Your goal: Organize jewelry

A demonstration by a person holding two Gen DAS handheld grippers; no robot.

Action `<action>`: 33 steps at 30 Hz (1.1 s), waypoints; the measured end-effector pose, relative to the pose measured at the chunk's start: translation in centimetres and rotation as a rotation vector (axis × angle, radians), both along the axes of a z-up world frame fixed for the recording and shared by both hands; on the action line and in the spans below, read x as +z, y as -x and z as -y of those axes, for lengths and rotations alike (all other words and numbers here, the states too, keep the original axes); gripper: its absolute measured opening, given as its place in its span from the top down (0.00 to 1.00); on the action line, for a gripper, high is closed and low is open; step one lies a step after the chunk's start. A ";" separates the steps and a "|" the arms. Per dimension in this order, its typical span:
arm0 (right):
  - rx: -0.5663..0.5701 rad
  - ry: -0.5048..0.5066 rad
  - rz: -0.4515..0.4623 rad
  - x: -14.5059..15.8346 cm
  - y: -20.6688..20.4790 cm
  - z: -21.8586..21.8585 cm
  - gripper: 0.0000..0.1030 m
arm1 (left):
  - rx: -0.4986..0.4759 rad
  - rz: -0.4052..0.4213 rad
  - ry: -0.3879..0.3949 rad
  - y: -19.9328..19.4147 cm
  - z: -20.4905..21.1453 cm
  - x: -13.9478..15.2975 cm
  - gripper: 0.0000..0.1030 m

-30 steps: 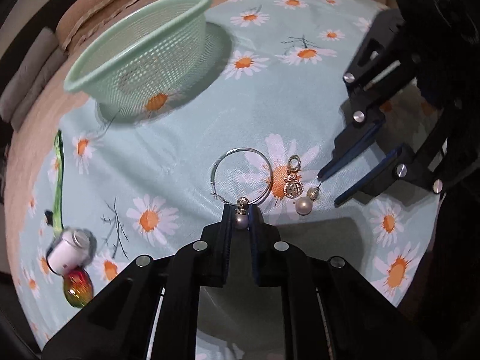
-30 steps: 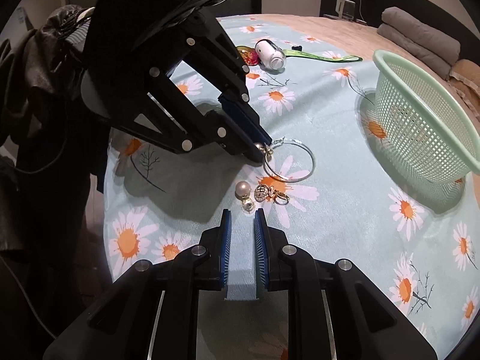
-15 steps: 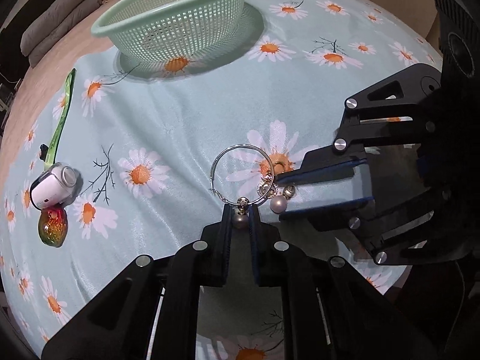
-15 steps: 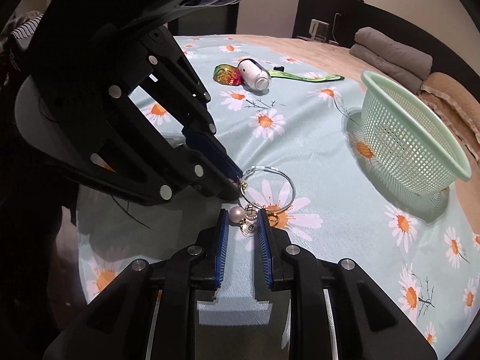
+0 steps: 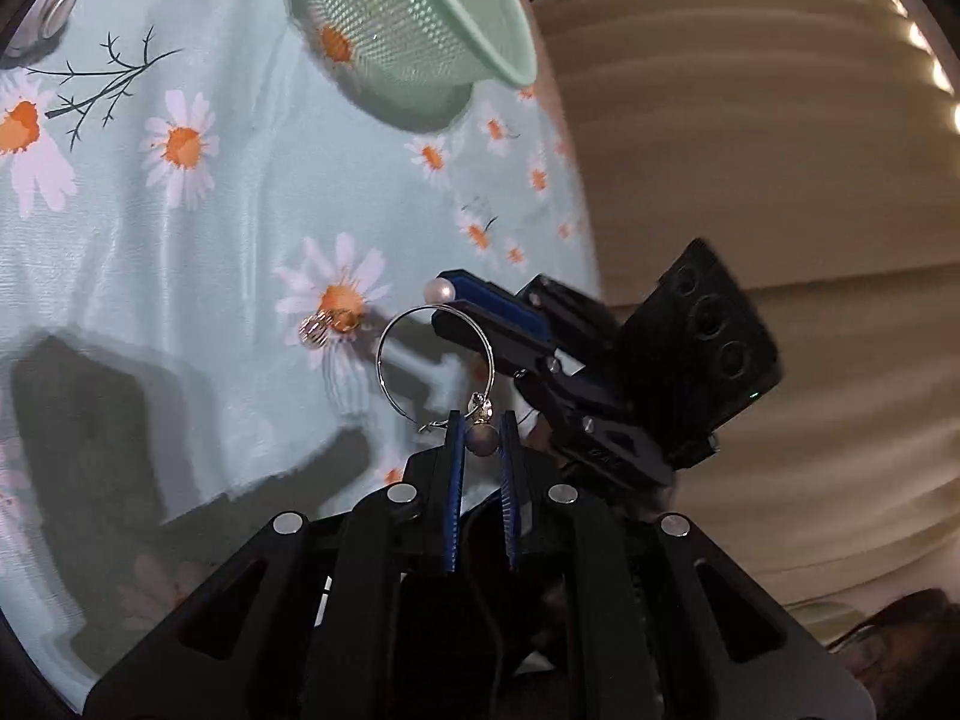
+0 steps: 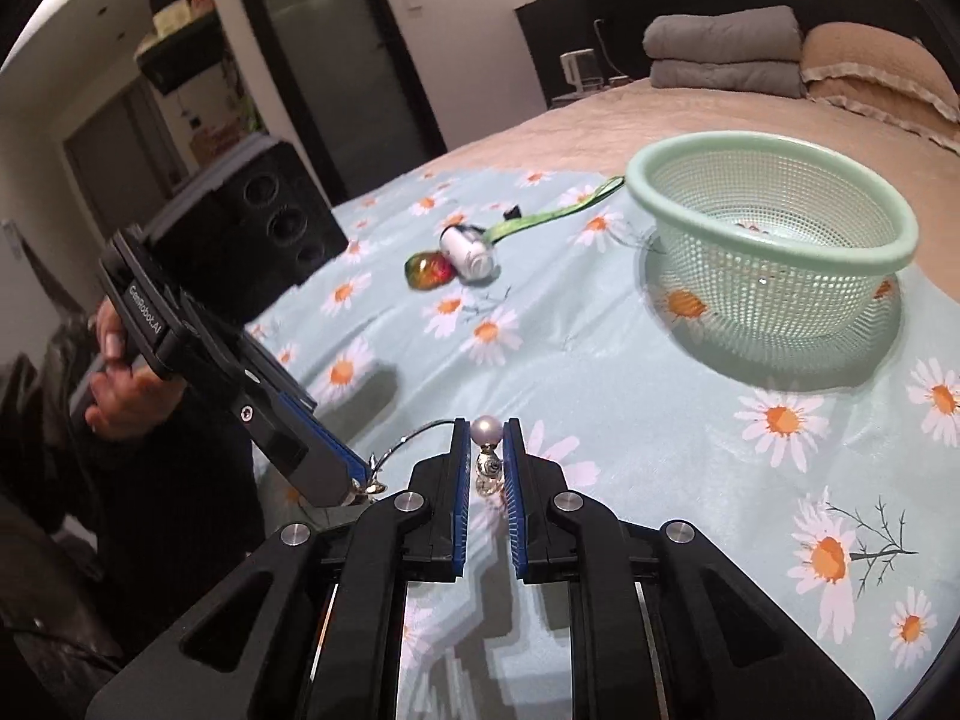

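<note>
My left gripper [image 5: 481, 420] is shut on the pearl of a silver hoop earring [image 5: 435, 354] and holds it above the daisy cloth. My right gripper [image 6: 486, 429] is shut on a pearl drop earring [image 6: 486, 431], its gold charm hanging between the fingers, also lifted off the cloth. In the left wrist view the right gripper [image 5: 447, 294] shows with the pearl [image 5: 437, 290] at its tip. A gold earring [image 5: 327, 324] lies on a daisy on the cloth. The mint green mesh basket [image 6: 774, 240] stands at the right; it also shows in the left wrist view [image 5: 408, 18].
A white cylinder [image 6: 468, 249], a red-green trinket [image 6: 429, 270] and a green lanyard [image 6: 558, 210] lie on the cloth beyond. Folded grey blankets [image 6: 723, 54] and a tan pillow [image 6: 870, 66] sit at the head of the bed.
My right gripper closed on the pearl drop earring and lifted it. Both grippers rose off the cloth with their earrings; the left view swung toward the bed's edge.
</note>
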State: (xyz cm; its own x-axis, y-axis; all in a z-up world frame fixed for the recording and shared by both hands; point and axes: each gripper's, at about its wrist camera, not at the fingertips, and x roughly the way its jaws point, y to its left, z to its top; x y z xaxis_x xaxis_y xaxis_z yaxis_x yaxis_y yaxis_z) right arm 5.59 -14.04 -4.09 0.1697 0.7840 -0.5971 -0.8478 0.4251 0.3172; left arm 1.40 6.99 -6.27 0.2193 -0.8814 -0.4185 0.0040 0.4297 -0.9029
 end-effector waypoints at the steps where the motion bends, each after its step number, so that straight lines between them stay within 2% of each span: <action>1: -0.012 -0.022 -0.013 0.3 -0.6 0.1 0.90 | 0.018 0.004 0.039 -0.3 -0.2 0.2 0.89; 6: -0.062 -0.123 -0.040 2.2 -2.8 1.2 0.90 | 0.075 0.110 0.170 -2.5 -1.5 3.0 0.89; 9: -0.117 -0.231 -0.067 3.9 -4.7 2.2 0.90 | 0.134 0.175 0.272 -4.0 -2.4 4.1 0.89; 11: -0.147 -0.294 -0.079 5.1 -5.9 3.0 0.90 | 0.164 0.174 0.349 -4.7 -2.5 3.5 0.89; 13: -0.160 -0.341 -0.098 5.6 -6.8 3.3 0.90 | 0.189 0.199 0.469 -5.2 -2.9 3.0 0.89; 16: -0.171 -0.388 -0.129 5.7 -7.9 4.0 0.90 | 0.234 0.238 0.541 -5.3 -3.3 2.8 0.89; 18: -0.168 -0.436 -0.171 5.6 -8.7 4.2 0.90 | 0.288 0.243 0.659 -4.9 -3.8 2.1 0.89; 19: -0.170 -0.450 -0.184 5.5 -8.9 4.2 0.90 | 0.314 0.236 0.681 -4.9 -3.8 1.6 0.89; 20: -0.177 -0.447 -0.186 5.4 -9.1 4.1 0.90 | 0.323 0.219 0.630 -4.8 -3.5 1.3 0.89; 21: -0.181 -0.440 -0.182 5.4 -9.2 4.0 0.90 | 0.345 0.204 0.498 -5.3 -3.2 1.7 0.89; 22: -0.185 -0.432 -0.178 5.4 -9.3 3.9 0.90 | 0.383 0.248 0.423 -5.4 -3.9 2.5 0.89; 23: -0.189 -0.427 -0.174 5.3 -9.1 3.9 0.90 | 0.391 0.314 0.453 -4.9 -4.7 3.1 0.89; 24: -0.187 -0.429 -0.176 5.3 -9.0 3.9 0.90 | 0.380 0.348 0.491 -4.9 -5.3 3.7 0.89; 25: -0.183 -0.431 -0.177 5.2 -9.0 3.8 0.90 | 0.384 0.358 0.484 -4.8 -5.8 4.1 0.89; 28: -0.171 -0.413 -0.165 5.3 -8.7 3.6 0.90 | 0.377 0.309 0.441 -5.3 -5.3 3.5 0.90; 33: -0.176 -0.397 -0.146 5.7 -8.2 3.6 0.90 | 0.364 0.336 0.370 -5.3 -5.1 3.8 0.90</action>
State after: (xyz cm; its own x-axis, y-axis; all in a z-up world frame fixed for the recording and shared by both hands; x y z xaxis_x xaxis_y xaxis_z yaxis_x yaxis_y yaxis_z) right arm 13.77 -17.68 1.60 0.2571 0.9239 -0.2833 -0.7082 0.3796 0.5953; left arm 6.74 12.08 -2.49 0.6003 -0.7985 0.0447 0.2256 0.1155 -0.9673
